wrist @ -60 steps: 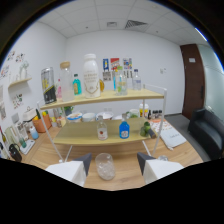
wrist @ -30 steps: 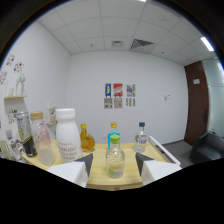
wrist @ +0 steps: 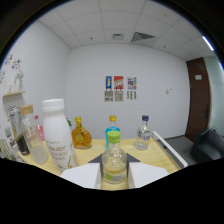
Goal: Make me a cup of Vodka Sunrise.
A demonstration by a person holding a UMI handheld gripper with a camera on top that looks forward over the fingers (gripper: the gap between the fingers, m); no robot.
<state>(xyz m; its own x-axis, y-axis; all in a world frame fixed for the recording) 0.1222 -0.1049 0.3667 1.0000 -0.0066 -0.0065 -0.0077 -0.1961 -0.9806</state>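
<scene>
The hand-held gripper (wrist: 116, 172) has its two pale fingers (wrist: 82, 176) set around a small clear glass bottle with a green cap (wrist: 114, 161) — whether they press on it cannot be told. The bottle stands on a light wooden shelf (wrist: 162, 150). Just beyond it is a blue bottle with a yellow cap (wrist: 112, 131); beside the fingers stands a tall white plastic bottle (wrist: 57, 135), with a round amber bottle (wrist: 80, 135) further back.

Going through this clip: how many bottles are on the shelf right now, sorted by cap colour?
White cap: 1, the tall white bottle
Green cap: 1, the clear bottle between the gripper fingers
Blue cap: 2, the blue bottle and the clear round bottle
Gold cap: 1, the amber bottle
Tan cap: 1, the clear bottle at far left
Total: 6; items further left are unclear.
</scene>
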